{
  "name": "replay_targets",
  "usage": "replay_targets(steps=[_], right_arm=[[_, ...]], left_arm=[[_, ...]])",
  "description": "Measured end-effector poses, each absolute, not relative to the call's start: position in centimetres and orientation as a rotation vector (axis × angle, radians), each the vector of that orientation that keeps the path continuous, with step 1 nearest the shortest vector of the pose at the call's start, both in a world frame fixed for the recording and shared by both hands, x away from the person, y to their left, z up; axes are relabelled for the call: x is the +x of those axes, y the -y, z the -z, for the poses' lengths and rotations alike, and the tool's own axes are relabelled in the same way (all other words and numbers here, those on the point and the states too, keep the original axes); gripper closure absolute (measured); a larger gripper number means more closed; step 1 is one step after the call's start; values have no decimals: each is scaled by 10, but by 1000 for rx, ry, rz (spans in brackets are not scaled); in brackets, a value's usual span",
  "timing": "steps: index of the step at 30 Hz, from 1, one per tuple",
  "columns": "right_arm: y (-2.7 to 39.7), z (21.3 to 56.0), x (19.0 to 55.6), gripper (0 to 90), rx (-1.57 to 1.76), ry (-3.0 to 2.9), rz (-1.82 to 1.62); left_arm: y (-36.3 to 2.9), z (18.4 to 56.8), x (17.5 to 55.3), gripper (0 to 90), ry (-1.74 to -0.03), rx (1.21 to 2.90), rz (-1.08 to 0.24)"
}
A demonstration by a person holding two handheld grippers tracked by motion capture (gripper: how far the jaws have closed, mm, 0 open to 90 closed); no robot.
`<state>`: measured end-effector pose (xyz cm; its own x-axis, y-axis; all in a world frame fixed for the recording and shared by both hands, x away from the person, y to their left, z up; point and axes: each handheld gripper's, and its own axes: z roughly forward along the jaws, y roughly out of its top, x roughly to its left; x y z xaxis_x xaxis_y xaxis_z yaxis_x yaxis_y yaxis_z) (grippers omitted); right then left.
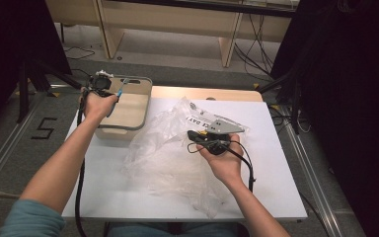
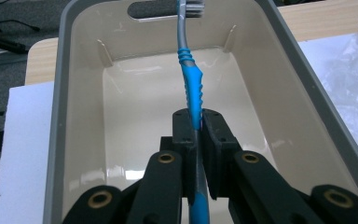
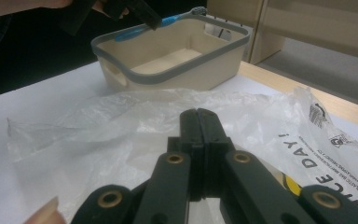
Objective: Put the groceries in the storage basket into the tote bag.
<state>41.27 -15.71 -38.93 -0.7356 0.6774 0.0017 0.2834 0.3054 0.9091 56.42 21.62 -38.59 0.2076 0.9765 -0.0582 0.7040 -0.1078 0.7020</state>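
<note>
A blue and grey toothbrush (image 2: pixel 191 79) is clamped by its handle in my left gripper (image 2: pixel 196 116), which is shut on it. It hangs over the inside of a beige bin with a grey rim (image 2: pixel 58 116), brush head toward the far handle slot. In the high view the left gripper (image 1: pixel 106 91) holds the toothbrush (image 1: pixel 120 91) above the bin (image 1: pixel 145 106) at the table's back left. My right gripper (image 3: pixel 197 114) is shut with nothing between its jaws, low over a crumpled clear plastic bag (image 3: pixel 121 112). In the high view the right gripper (image 1: pixel 193 134) rests mid-table on the bag (image 1: pixel 168 153).
The white table top (image 1: pixel 276 163) has bare room at the right and front. Printed black lettering marks the bag's right part (image 3: pixel 321 163). Cables trail from both grippers toward the person. Wooden furniture (image 1: pixel 177 19) stands on the floor beyond the table.
</note>
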Motion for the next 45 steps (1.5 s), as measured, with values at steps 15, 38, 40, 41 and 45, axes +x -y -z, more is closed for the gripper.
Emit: replay_targets(steps=[15, 38, 40, 41, 45], right_arm=[[156, 390, 412, 900, 855, -2199, -1409], [154, 391, 412, 900, 848, -2207, -1402], [154, 391, 412, 900, 849, -2207, -1401], [154, 391, 412, 900, 849, -2207, -1401], [154, 391, 412, 900, 847, -2207, -1400]], left_arm=[[-212, 370, 525, 841, -1424, 1865, -553], [-203, 360, 450, 841, -1209, 1903, -506], [-200, 360, 444, 841, -1189, 1907, -506], [-199, 360, 441, 841, -1182, 1910, -501], [-195, 360, 433, 841, -1154, 1920, -492]])
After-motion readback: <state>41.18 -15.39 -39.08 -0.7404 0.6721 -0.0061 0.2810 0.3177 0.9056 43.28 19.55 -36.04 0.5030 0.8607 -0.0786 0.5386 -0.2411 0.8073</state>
